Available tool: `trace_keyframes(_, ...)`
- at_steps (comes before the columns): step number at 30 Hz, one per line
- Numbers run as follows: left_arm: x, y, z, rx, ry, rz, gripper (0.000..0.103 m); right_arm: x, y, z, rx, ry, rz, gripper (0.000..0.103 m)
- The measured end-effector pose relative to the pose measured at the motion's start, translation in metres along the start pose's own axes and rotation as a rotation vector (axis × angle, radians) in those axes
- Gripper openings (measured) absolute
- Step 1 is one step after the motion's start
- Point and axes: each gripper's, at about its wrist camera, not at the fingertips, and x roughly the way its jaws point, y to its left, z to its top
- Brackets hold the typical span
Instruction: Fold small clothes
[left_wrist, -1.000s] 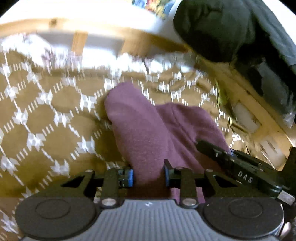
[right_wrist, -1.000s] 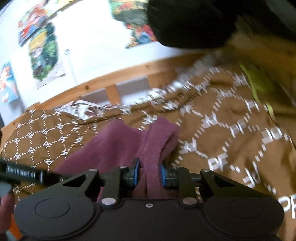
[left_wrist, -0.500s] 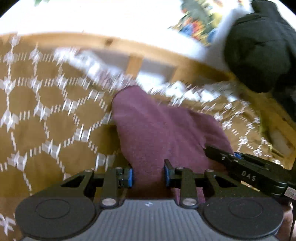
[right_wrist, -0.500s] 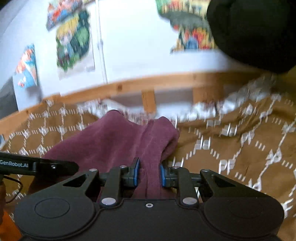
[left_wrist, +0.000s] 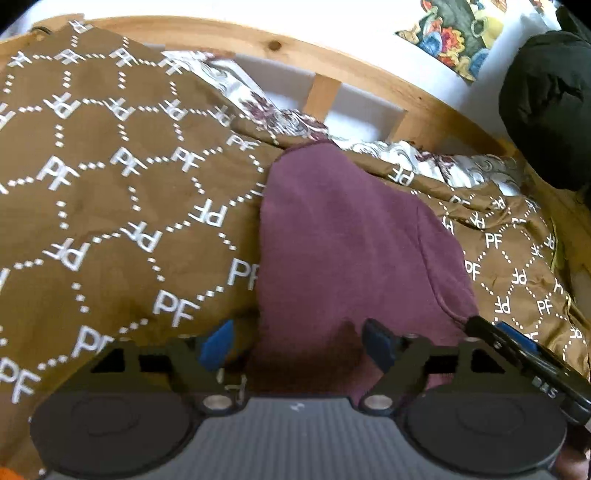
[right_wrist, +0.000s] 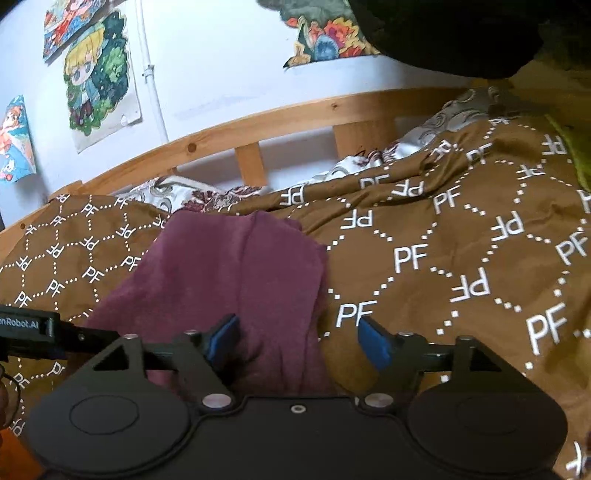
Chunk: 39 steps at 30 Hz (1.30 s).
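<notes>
Both jaws opening, maroon garment near edge hidden

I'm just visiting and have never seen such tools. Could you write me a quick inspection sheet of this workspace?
Surface: brown bedspread printed with white PF letters, rumpled at the far edge.
Job's things: one maroon garment, lying on the bedspread.
Clutter: black bundle at the far right; patterned silver fabric along the bed frame.
Grippers: left gripper jaws opening, garment edge between the pads, not pinched; right gripper jaws opening likewise.
Cables: a thin dark loop at the left edge of the right view, unclear.
Surroundings: wooden bed frame, white wall, cartoon posters.
</notes>
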Motion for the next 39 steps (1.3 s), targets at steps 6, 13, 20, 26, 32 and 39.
trace_keyframes(6,-0.035,-0.009,-0.006,0.023,-0.064,0.059,0.099,-0.035,0.001,0.002,-0.029,-0.077,0.0,0.097)
trace_keyframes(13,-0.087,-0.023,-0.027,0.061,-0.146,0.092,0.102,-0.088,0.011,0.008,-0.09,-0.161,0.019,0.102)
trace_keyframes(20,-0.136,-0.028,-0.051,0.133,-0.222,0.142,0.102,-0.14,0.017,0.001,-0.101,-0.197,0.043,0.102)
trace_keyframes(26,-0.158,-0.025,-0.073,0.18,-0.249,0.169,0.102,-0.175,0.015,-0.011,-0.083,-0.189,0.044,0.102)
trace_keyframes(32,-0.163,-0.02,-0.091,0.19,-0.224,0.186,0.102,-0.196,0.009,-0.026,-0.058,-0.152,0.047,0.102)
trace_keyframes(39,-0.156,-0.023,-0.1,0.206,-0.185,0.177,0.102,-0.203,0.009,-0.04,-0.058,-0.117,0.052,0.102)
